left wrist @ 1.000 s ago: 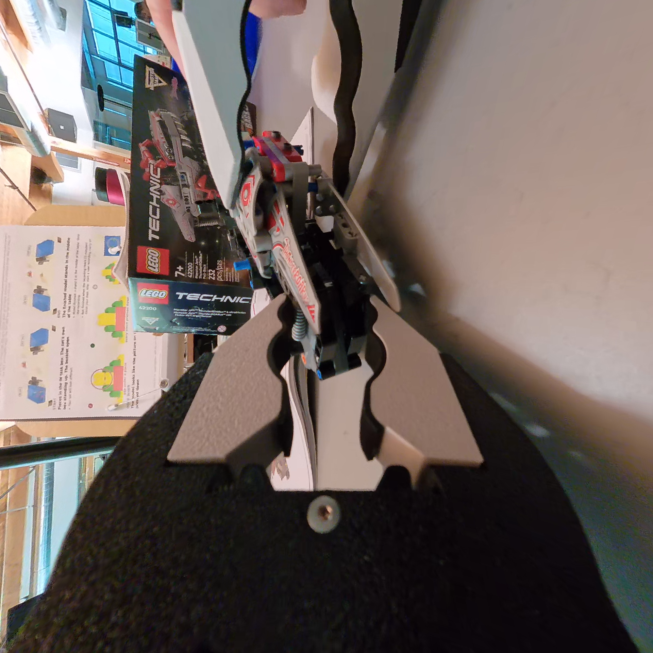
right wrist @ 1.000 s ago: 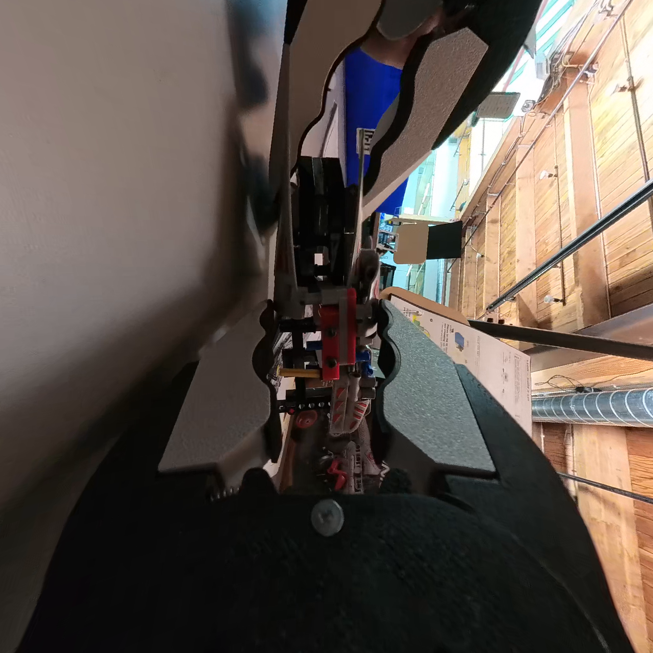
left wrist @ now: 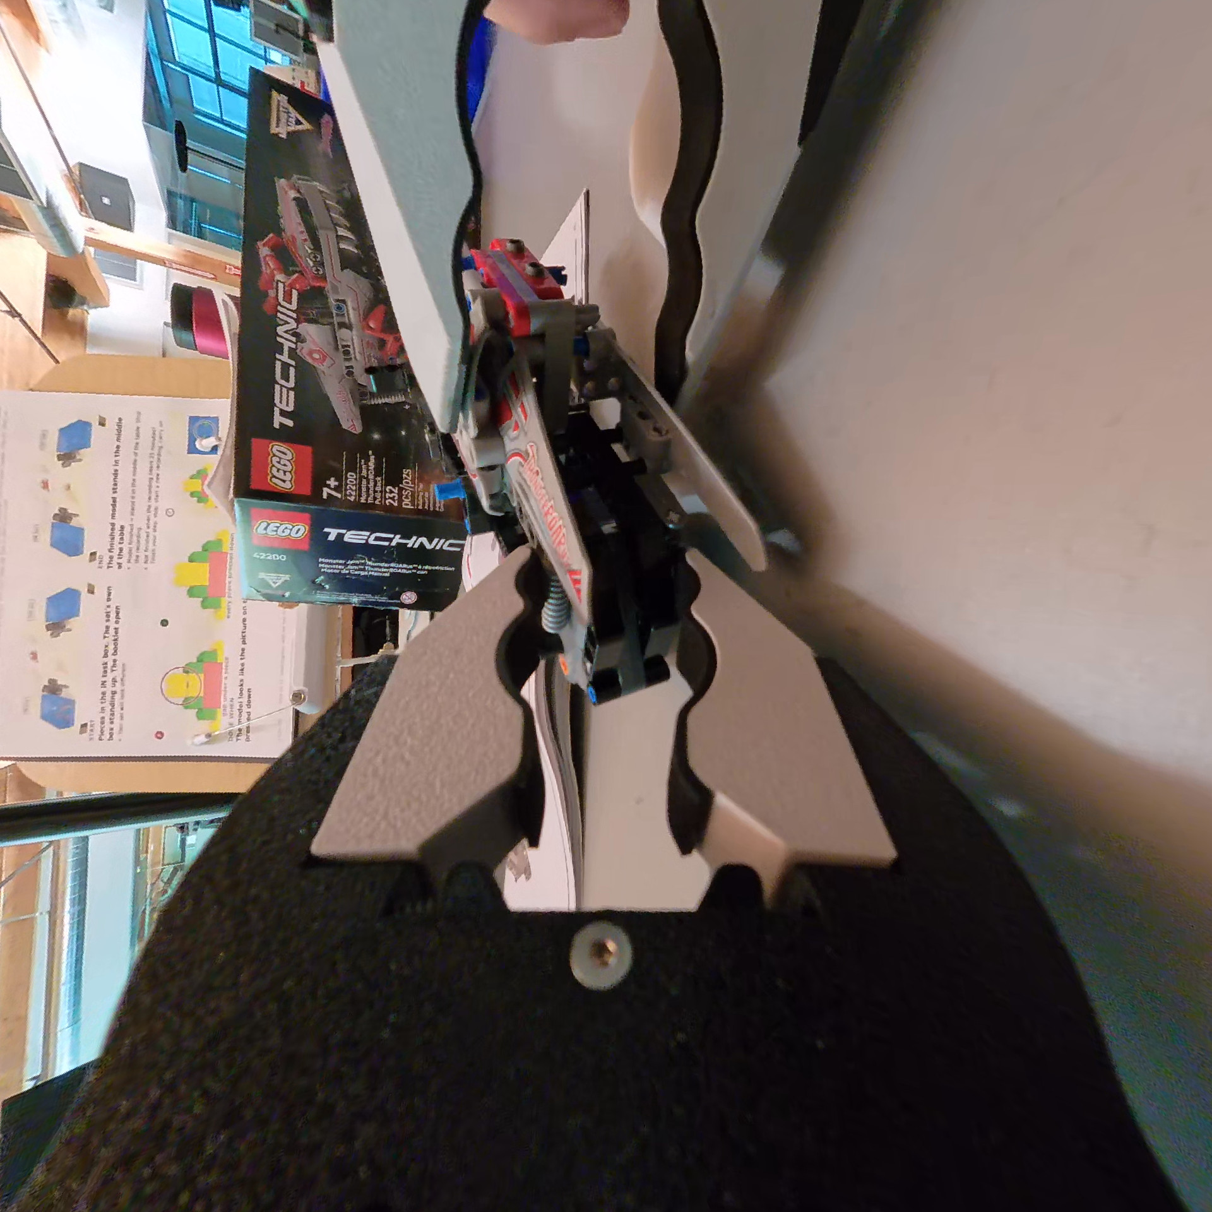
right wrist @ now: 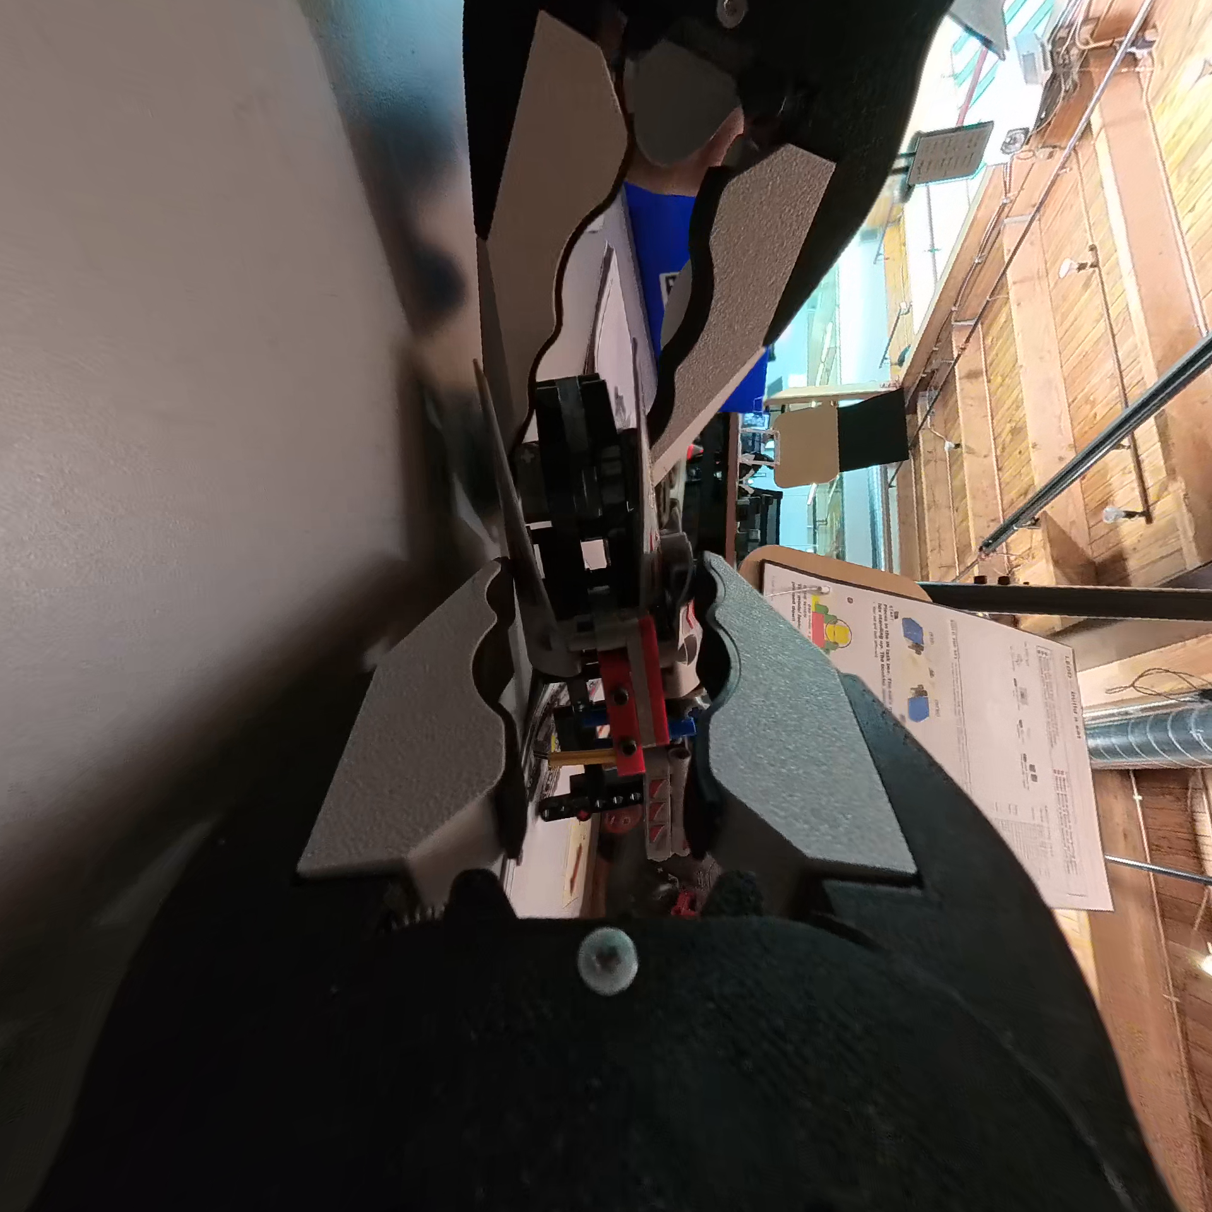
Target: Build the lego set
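A part-built lego model [left wrist: 557,498], grey and red with a black frame and a metal spring, hangs just off the white table [left wrist: 984,328]. My left gripper [left wrist: 606,590] is shut on its black end. My right gripper [right wrist: 600,584] is shut on the opposite end, around a red and grey beam [right wrist: 629,695]. Each gripper faces the other: the right one shows at the top of the left wrist view [left wrist: 557,197], the left one at the top of the right wrist view [right wrist: 629,275]. The model [right wrist: 577,472] spans the gap between them.
The set's black box [left wrist: 315,393] stands behind the model, next to a printed sheet on cardboard [left wrist: 118,577], also in the right wrist view [right wrist: 951,721]. A white booklet [left wrist: 570,249] lies on the table. Loose black and red pieces [right wrist: 590,803] lie beneath the right gripper. The grippers are tip to tip, or close to it.
In the right wrist view the model's red beam sits deeper between my right fingers and a little more tilted. The left wrist view is almost unchanged.
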Demonstrator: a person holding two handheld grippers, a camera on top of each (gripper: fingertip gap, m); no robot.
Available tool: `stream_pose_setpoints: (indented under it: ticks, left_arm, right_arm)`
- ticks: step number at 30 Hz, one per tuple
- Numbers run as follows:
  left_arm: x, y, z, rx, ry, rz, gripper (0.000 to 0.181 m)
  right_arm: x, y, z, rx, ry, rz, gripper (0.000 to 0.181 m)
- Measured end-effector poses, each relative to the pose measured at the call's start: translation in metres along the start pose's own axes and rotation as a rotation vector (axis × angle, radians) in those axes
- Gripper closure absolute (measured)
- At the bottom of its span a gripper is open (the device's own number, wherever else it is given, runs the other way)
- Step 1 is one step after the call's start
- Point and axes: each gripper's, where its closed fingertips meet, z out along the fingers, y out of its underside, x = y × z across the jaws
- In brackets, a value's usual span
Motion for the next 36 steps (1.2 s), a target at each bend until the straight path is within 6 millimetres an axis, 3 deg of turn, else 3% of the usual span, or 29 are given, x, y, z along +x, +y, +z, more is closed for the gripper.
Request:
stream_pose_setpoints:
  ticks: [9,12,15,17,19,24,36]
  left_arm:
    - [-0.001,0.001,0.001,-0.005,-0.003,-0.016,0.144]
    - [-0.002,0.002,0.001,-0.004,0.002,-0.035,0.144]
    - [-0.002,0.002,0.0,-0.002,0.003,-0.05,0.144]
    - [-0.002,0.003,-0.001,0.001,0.006,-0.061,0.144]
    - [-0.002,0.002,-0.001,0.006,0.01,-0.063,0.144]
    - [-0.002,0.001,-0.002,0.019,0.018,-0.08,0.144]
    - [0.002,-0.004,-0.003,0.028,0.016,-0.027,0.144]
  right_arm:
    - [0.0,0.002,0.0,-0.013,0.039,-0.044,0.126]
    - [0.004,0.01,-0.003,-0.069,0.11,-0.102,0.115]
    - [0.008,-0.01,-0.013,0.004,0.175,-0.121,0.121]
    - [0.0,-0.02,-0.014,0.016,0.159,-0.143,0.133]
    - [-0.014,-0.015,-0.009,-0.028,0.095,-0.14,0.133]
    - [-0.019,-0.022,-0.005,0.013,0.046,-0.07,0.142]
    - [-0.018,-0.017,0.007,0.029,0.013,-0.091,0.153]
